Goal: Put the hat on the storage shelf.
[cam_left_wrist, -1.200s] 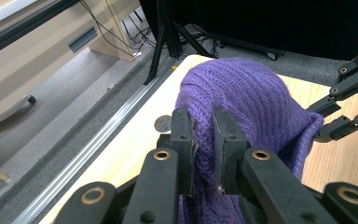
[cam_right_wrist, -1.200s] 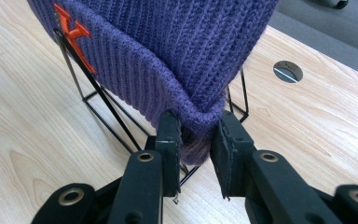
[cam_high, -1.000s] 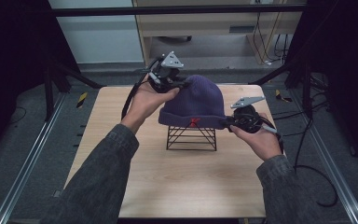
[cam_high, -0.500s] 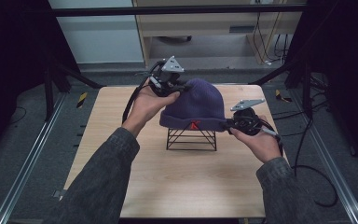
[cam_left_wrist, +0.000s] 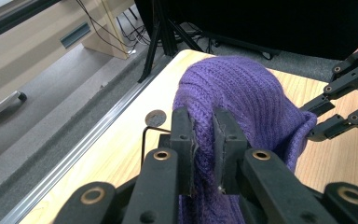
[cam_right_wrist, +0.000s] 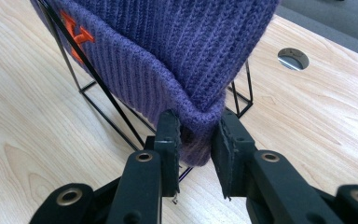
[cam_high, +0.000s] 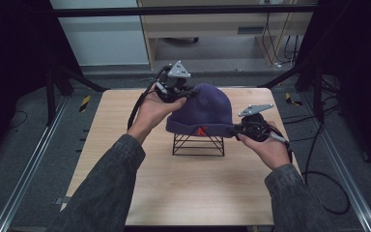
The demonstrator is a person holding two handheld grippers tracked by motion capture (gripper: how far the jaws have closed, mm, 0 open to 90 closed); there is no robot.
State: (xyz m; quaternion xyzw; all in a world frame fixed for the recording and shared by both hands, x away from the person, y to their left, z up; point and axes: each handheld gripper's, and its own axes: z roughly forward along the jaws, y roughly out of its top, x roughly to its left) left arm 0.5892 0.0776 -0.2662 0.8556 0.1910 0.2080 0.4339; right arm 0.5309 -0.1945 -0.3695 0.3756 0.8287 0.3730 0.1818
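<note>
- Hat [cam_high: 200, 110]: purple ribbed knit, draped over the stand [cam_high: 198, 144] so that its crown rises above the stand and its folded cuff hangs around the stand's top.
- Stand: black wire frame, sitting on the tabletop [cam_high: 183, 188] roughly at its middle; its base rods rest flat on the wood.
- Logo [cam_high: 202, 130]: orange mark on the hat's cuff, on the side of the stand that faces the person; in the right gripper view it sits up and to the left [cam_right_wrist: 77, 35], crossed by a black rod of the stand.
- Left hand-held gripper [cam_high: 187, 93]: at the far-left side of the hat, above the stand. In the left gripper view its 2 jaws are pressed onto a raised fold of knit [cam_left_wrist: 204, 140] near the crown, and the fabric bunches between the pads.
- Right hand-held gripper [cam_high: 235, 129]: at the right side of the stand, level with the cuff. In the right gripper view the jaws pinch the lower corner of the folded cuff [cam_right_wrist: 196, 135], with both pads against the knit.
- Hole [cam_right_wrist: 292, 58]: a round opening in the tabletop, beyond the stand in the right gripper view.
- Left hand [cam_high: 152, 108] and right hand [cam_high: 268, 145]: each wraps its gripper body, 1 on either side of the stand; grey sleeves lead off toward the near edge of the tabletop.
</note>
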